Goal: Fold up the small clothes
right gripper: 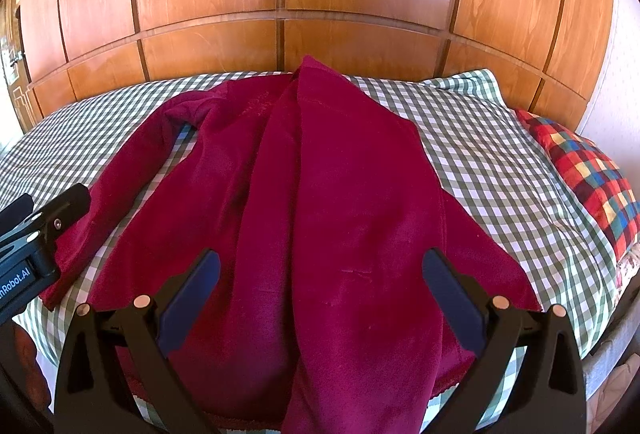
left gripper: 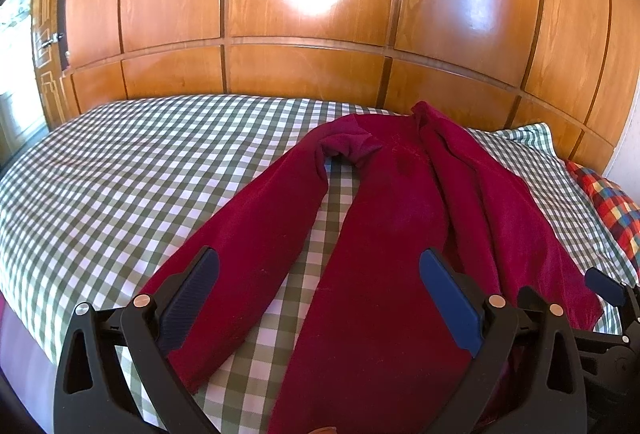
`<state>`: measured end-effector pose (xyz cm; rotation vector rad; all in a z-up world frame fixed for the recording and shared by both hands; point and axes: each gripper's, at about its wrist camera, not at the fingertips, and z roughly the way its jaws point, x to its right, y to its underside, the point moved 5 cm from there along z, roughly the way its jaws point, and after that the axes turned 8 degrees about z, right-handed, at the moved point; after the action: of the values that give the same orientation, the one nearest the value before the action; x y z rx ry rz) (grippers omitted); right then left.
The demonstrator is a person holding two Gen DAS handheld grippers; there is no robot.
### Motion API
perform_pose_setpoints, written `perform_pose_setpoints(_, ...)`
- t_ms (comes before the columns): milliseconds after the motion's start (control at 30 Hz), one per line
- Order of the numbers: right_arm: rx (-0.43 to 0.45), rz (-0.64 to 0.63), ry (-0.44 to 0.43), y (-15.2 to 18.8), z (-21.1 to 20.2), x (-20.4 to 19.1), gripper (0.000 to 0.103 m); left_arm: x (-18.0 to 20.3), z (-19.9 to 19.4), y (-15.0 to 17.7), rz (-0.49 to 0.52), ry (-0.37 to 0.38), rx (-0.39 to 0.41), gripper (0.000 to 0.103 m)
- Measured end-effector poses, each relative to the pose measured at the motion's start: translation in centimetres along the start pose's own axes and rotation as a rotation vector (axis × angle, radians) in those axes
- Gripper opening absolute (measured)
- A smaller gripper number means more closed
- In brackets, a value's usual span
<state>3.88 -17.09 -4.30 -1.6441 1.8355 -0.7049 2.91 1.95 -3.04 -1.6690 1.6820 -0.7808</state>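
A dark red fleece top (left gripper: 392,234) lies on the green-and-white checked bed (left gripper: 120,174). Its left sleeve (left gripper: 248,254) stretches toward the near edge, and its right side is folded over the body (right gripper: 352,194). My left gripper (left gripper: 320,274) is open and empty, hovering over the sleeve and the body's near part. My right gripper (right gripper: 320,274) is open and empty above the top's near hem. The right gripper's fingers (left gripper: 604,286) show at the right of the left wrist view. The left gripper's fingers (right gripper: 60,210) show at the left of the right wrist view, by the sleeve end.
A wooden panelled wardrobe (left gripper: 304,66) rises right behind the bed. A red, blue and yellow checked pillow (right gripper: 588,178) lies at the bed's right end. A window (left gripper: 16,34) is at the far left.
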Motion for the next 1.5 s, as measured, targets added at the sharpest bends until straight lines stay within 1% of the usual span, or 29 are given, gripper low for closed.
perform_pose_setpoints(733, -0.005, -0.017, -0.011, -0.1, 0.0, -0.1, 0.101, -0.2, 0.2, 0.0, -0.002, 0.001, -0.009, 0.099)
perform_pose_setpoints(767, -0.010, -0.021, -0.021, -0.1, 0.1, -0.1, 0.101, -0.1, 0.2, 0.0, -0.001, 0.004, -0.013, 0.099)
perform_pose_setpoints(833, -0.036, -0.018, -0.068, -0.2, 0.3, 0.4, 0.101, -0.1, 0.5, 0.1, 0.005, 0.013, -0.023, 0.099)
perform_pose_setpoints(900, -0.063, 0.018, -0.101, -0.2, 0.5, 1.7, 0.101, 0.1, 0.8, 0.3, 0.006, 0.036, -0.040, 0.099)
perform_pose_setpoints(967, -0.102, 0.072, -0.145, 0.0, 0.7, 4.1, 0.100, 0.2, 1.3, 0.7, 0.008, 0.061, -0.065, 0.099)
perform_pose_setpoints(1000, -0.122, 0.096, -0.164, 0.1, 0.8, 5.4, 0.098, 0.2, 1.5, 0.8, 0.010, 0.071, -0.073, 0.099)
perform_pose_setpoints(1033, -0.139, 0.114, -0.170, 0.4, 0.8, 6.5, 0.088, 0.3, 1.6, 1.1, 0.015, 0.090, -0.082, 0.099)
perform_pose_setpoints(1067, -0.157, 0.129, -0.171, 0.7, 0.8, 7.6, 0.082, 0.5, 1.9, 1.2, 0.025, 0.107, -0.089, 0.099)
perform_pose_setpoints(1100, -0.181, 0.151, -0.170, 1.1, 1.0, 8.9, 0.073, 0.6, 2.0, 1.5, 0.040, 0.124, -0.097, 0.099)
perform_pose_setpoints(1133, -0.196, 0.171, -0.172, 1.5, 1.1, 9.7, 0.069, 0.7, 2.2, 1.7, 0.049, 0.136, -0.101, 0.099)
perform_pose_setpoints(1200, -0.224, 0.224, -0.197, 1.9, 1.2, 11.3, 0.065, 0.9, 2.4, 2.1, 0.059, 0.168, -0.112, 0.099)
perform_pose_setpoints(1300, -0.251, 0.271, -0.268, 2.1, 1.4, 11.6, 0.065, 1.5, 2.8, 2.7, 0.076, 0.203, -0.128, 0.099)
perform_pose_setpoints(1333, -0.260, 0.260, -0.290, 2.1, 1.4, 11.2, 0.065, 1.6, 3.0, 2.9, 0.083, 0.211, -0.140, 0.099)
perform_pose_setpoints(1367, -0.269, 0.226, -0.288, 2.1, 1.5, 10.6, 0.065, 1.8, 3.3, 3.2, 0.088, 0.225, -0.157, 0.099)
perform_pose_setpoints(1400, -0.286, 0.194, -0.266, 2.4, 1.8, 10.2, 0.064, 2.0, 3.6, 3.5, 0.088, 0.243, -0.176, 0.099)
perform_pose_setpoints(1467, -0.314, 0.155, -0.242, 3.2, 2.6, 9.3, 0.049, 2.4, 4.2, 4.1, 0.087, 0.260, -0.206, 0.099)
perform_pose_setpoints(1500, -0.318, 0.140, -0.230, 3.4, 2.7, 9.1, 0.029, 2.6, 4.6, 4.4, 0.088, 0.274, -0.229, 0.099)
